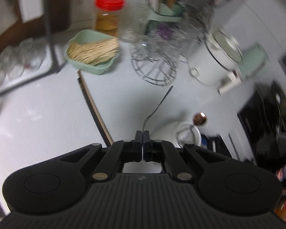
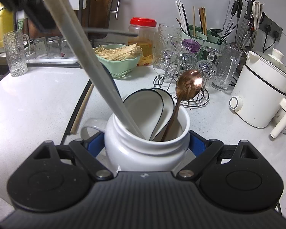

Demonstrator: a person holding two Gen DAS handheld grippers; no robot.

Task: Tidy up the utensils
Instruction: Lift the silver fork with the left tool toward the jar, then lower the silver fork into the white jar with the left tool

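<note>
My left gripper (image 1: 143,133) is shut on the tine end of a metal fork (image 1: 158,105), whose handle points away over the counter. It hangs high above the white mug (image 1: 188,135), and the view is blurred. My right gripper (image 2: 146,143) is shut on that white mug (image 2: 143,152), its blue pads pressing both sides. In the mug stand white ceramic spoons (image 2: 148,106), a copper spoon (image 2: 189,84) and long grey chopsticks (image 2: 97,70). The fork (image 2: 112,32) shows at upper left in the right wrist view. A wooden and a black chopstick (image 2: 82,110) lie on the counter left of the mug.
A green basket of pale sticks (image 2: 118,64) and a red-lidded jar (image 2: 143,38) stand behind. A wire rack of glasses (image 2: 183,68) and a green utensil holder (image 2: 200,36) are at the back. A white electric pot (image 2: 261,95) is at the right and a glass mug (image 2: 15,53) at the left.
</note>
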